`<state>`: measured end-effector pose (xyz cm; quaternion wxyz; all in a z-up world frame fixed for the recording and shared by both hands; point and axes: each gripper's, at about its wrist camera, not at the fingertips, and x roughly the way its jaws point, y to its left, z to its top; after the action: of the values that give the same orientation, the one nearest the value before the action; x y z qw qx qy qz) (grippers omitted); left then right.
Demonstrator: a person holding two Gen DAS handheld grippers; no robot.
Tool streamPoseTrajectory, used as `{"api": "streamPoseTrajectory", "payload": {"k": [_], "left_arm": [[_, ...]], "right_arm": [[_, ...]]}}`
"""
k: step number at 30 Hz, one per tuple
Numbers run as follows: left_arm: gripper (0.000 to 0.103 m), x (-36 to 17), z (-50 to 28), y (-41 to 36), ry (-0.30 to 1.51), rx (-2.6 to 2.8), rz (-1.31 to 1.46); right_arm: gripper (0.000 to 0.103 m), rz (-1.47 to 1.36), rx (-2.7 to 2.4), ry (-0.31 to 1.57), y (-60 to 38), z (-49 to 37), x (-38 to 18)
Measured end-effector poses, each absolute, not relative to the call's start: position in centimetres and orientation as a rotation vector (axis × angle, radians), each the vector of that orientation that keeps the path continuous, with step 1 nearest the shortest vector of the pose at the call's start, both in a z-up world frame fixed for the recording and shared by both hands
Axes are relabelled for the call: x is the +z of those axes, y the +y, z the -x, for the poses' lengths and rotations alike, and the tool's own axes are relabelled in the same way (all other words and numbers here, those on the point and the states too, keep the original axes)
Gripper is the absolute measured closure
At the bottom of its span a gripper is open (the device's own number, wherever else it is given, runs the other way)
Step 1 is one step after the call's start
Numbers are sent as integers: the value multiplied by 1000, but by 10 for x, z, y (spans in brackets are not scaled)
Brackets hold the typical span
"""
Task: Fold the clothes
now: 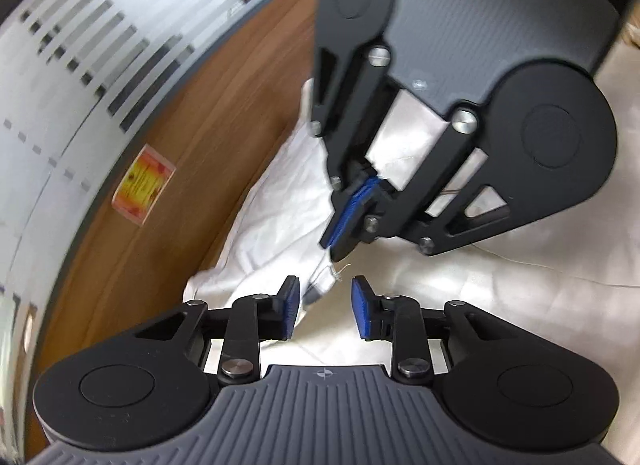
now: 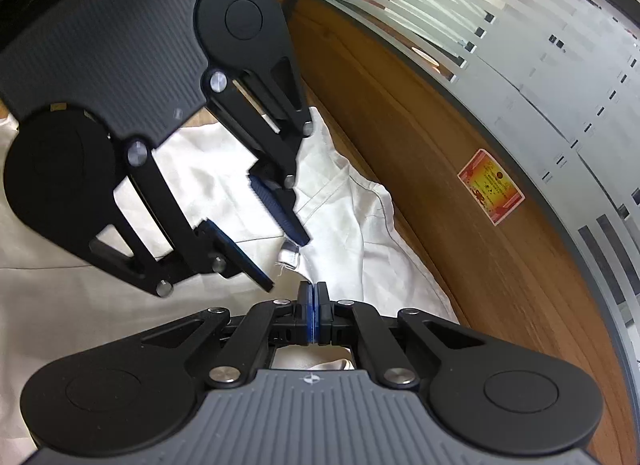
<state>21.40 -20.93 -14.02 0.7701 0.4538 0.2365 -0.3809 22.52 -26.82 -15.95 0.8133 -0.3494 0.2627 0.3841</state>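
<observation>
A white garment (image 1: 280, 217) lies rumpled on the wooden table (image 1: 168, 225), over a cream cloth (image 1: 480, 285). My left gripper (image 1: 325, 311) is open, its blue pads on either side of a garment edge with a small label. My right gripper (image 1: 344, 213) comes in from above in the left wrist view, jaws pressed together on the white fabric. In the right wrist view the right gripper (image 2: 314, 305) is shut on the garment (image 2: 360, 225) near its label (image 2: 289, 257), and the open left gripper (image 2: 276, 241) hovers just ahead of it.
A frosted, striped glass partition (image 2: 540, 77) runs along the table's far edge (image 2: 460, 113). A red and yellow sticker (image 2: 491, 187) is on the wood near it; it also shows in the left wrist view (image 1: 144, 185).
</observation>
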Motion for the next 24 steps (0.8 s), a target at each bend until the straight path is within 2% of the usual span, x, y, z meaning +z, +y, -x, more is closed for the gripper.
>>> {"api": "streamPoseTrajectory", "payload": {"k": [3, 7, 9, 11, 18, 24], "left_arm": [[100, -141, -215, -212, 510, -851, -978], [100, -141, -215, -210, 474, -846, -977], [100, -142, -217, -209, 486, -833, -971], [100, -143, -221, -208, 499, -813, -974], [100, -146, -228, -207, 521, -801, -964], [99, -149, -232, -208, 534, -801, -972]], "right_arm": [[103, 746, 823, 568, -269, -225, -158], [97, 720, 799, 586, -277, -222, -154], [86, 686, 772, 613, -286, -221, -151], [81, 665, 725, 653, -300, -214, -153], [77, 655, 649, 801, -333, -189, -176], [68, 617, 629, 826, -335, -177, -182]]}}
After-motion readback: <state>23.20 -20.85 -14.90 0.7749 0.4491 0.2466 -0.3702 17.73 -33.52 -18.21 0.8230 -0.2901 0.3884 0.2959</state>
